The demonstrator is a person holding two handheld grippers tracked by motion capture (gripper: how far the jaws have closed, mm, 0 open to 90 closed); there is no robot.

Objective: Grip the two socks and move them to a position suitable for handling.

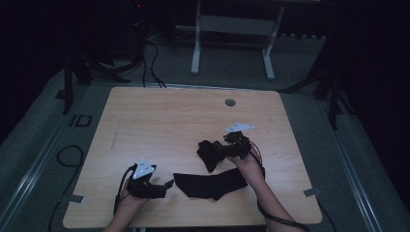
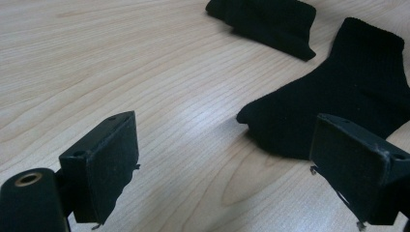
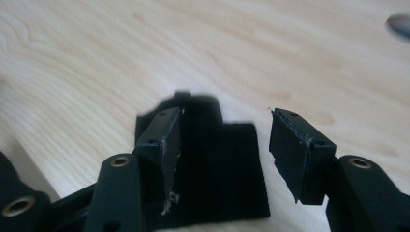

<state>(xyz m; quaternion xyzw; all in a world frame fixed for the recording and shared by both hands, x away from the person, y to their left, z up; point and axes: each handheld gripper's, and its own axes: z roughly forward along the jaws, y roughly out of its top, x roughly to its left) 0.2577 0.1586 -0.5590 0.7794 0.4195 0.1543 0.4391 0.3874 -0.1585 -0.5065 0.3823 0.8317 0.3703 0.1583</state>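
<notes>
Two black socks lie on the wooden table (image 1: 159,116). One sock (image 1: 210,183) (image 2: 348,101) is spread flat near the front edge. The other, a folded sock (image 1: 208,152) (image 2: 270,19) (image 3: 217,179), lies just behind it. My right gripper (image 1: 218,149) (image 3: 225,140) is open, its jaws standing either side of the folded sock's end without pressing on it. My left gripper (image 1: 167,186) (image 2: 222,159) is open and holds nothing. It sits low over the bare wood, just left of the flat sock's toe.
A round grey grommet (image 1: 230,102) is set in the table near its far edge. A white table frame (image 1: 232,29) and cables (image 1: 150,63) stand on the floor beyond. Tape marks (image 1: 312,192) sit at the front corners.
</notes>
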